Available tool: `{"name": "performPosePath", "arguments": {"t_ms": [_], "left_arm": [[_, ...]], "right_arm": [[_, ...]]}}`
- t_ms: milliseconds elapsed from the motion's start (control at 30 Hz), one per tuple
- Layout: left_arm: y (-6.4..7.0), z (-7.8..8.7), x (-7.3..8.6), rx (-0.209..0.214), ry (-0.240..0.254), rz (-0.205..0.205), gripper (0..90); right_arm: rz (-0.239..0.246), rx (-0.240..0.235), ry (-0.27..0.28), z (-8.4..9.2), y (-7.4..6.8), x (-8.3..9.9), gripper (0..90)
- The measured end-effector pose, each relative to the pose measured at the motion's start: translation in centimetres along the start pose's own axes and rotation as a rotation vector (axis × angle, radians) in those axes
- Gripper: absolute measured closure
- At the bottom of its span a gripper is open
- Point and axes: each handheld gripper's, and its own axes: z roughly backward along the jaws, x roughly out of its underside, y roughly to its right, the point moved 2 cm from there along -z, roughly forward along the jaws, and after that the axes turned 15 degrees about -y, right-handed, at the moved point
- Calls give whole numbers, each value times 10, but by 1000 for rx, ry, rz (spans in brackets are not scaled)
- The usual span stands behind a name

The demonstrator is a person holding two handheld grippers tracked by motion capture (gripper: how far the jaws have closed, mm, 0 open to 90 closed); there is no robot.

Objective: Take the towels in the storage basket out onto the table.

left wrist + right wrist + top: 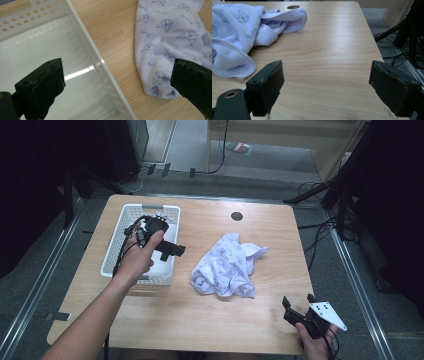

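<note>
A crumpled white cloth [227,265] printed with small blue figures lies in the middle of the wooden table [200,315]. At the left stands an empty white perforated basket [114,246]. My left gripper [170,250] hovers over the basket's right rim, open, with nothing between its jaws. From the left gripper view, its jaws [117,72] straddle the basket wall [30,15] and the cloth's edge [170,37]. My right gripper [299,301] is open and empty near the table's front right corner. In the right gripper view it [327,72] faces bare wood, the cloth [237,32] off to its left.
A round cable hole [236,216] sits near the table's far edge. Cables and black stand legs [340,195] crowd the floor to the right of the table. Bare wood stretches between the cloth and the right gripper.
</note>
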Motion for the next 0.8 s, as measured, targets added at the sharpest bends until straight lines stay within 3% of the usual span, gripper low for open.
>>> {"name": "performPosePath", "arguments": {"t_ms": [133,433,800], "left_arm": [[-14,5,14,18,35,39,0],[-41,13,48,-24,79,103,0],[-58,19,88,-67,126,118,0]], "right_arm": [[-1,1,-1,0,0,0,127],[-2,3,-2,0,0,0,127],[-5,7,-4,0,0,0,127]]}}
